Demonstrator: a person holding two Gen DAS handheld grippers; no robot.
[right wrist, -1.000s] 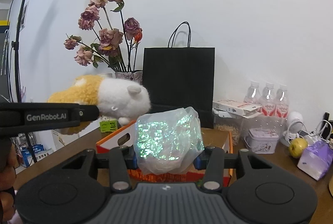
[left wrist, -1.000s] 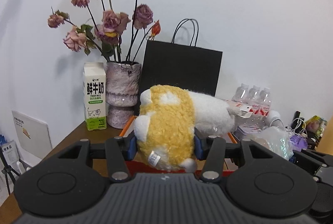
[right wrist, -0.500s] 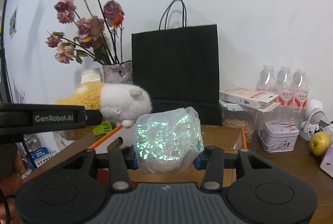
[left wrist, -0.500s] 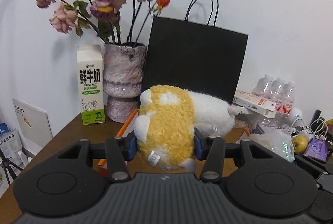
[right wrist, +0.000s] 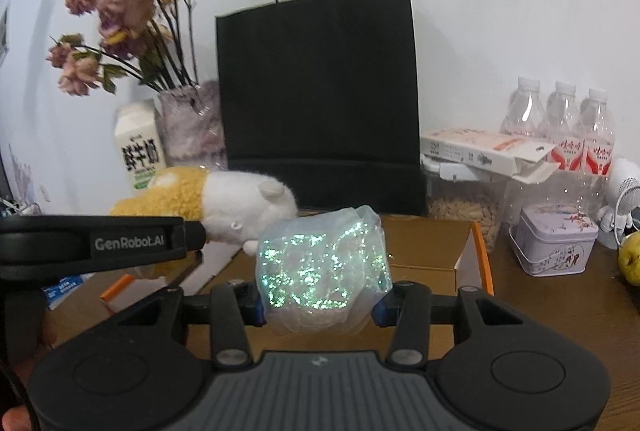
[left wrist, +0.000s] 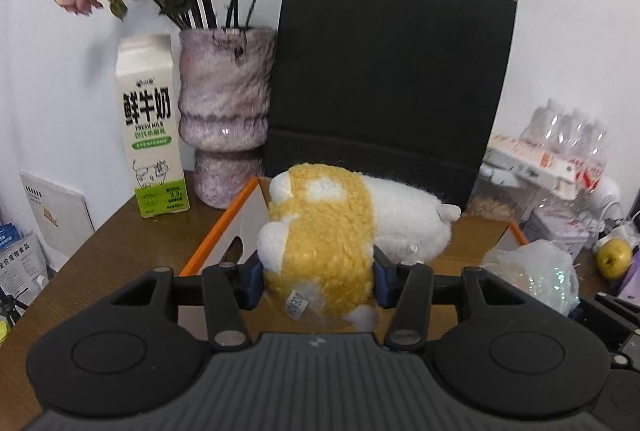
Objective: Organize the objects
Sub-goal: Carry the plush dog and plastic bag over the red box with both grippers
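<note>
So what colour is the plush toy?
Plush toy: yellow rear, white head end; left wrist view shows it best.

Brown wooden table, milk carton, vase, black bag, tin

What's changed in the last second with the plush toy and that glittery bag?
Both tongs have carried their loads forward and down over the orange-edged box: the left tongs still grip the plush toy, the right tongs still grip the glitter bag. Nothing was released; the black paper bag stayed put.
</note>
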